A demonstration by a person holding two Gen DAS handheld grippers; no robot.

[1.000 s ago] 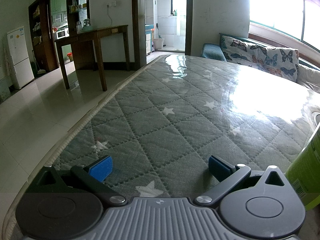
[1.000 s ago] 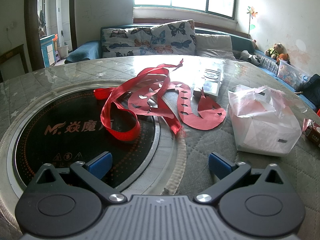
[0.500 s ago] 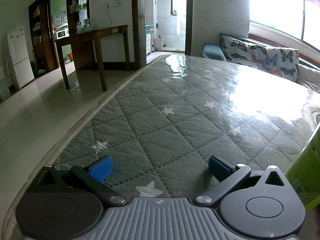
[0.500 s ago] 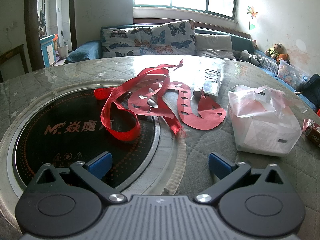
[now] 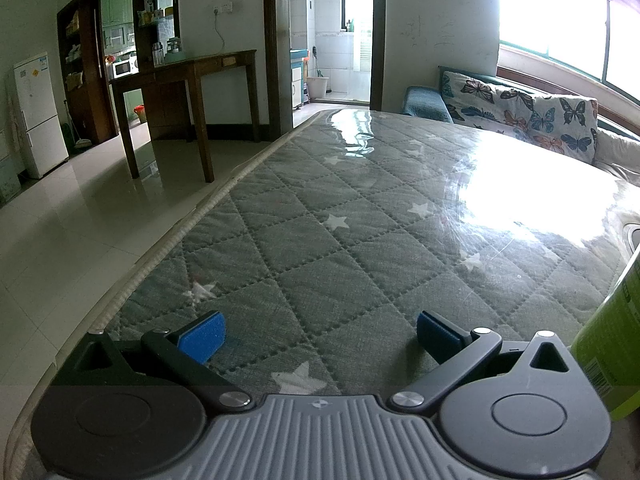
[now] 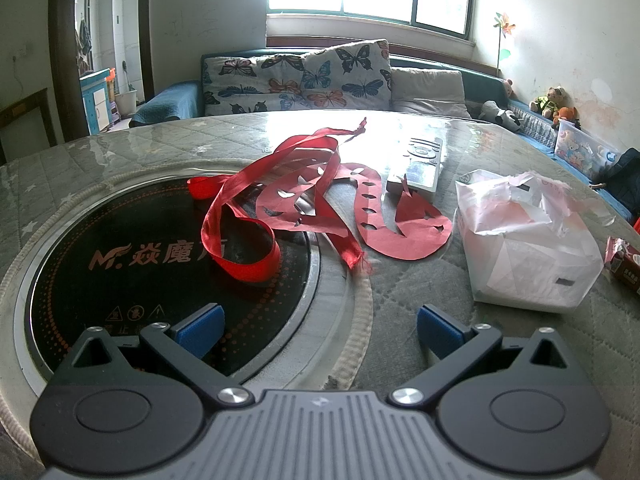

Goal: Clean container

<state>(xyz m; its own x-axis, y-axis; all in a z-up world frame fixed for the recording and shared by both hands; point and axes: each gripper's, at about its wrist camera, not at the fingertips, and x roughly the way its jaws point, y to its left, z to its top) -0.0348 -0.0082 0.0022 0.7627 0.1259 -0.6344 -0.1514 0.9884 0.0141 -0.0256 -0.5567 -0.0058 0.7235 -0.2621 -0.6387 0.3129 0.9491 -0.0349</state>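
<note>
Standing upright at table (image 5: 360, 240) edge, green labelled container (image 5: 612, 344).

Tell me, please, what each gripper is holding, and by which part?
Nothing is held. The left gripper and the right gripper are both open, with nothing between their pads.

I saw only a sliver of the green container (image 5: 608, 352) at the right edge of my left wrist view, upright on the quilted surface (image 5: 320, 248), a barcode on its label.
</note>
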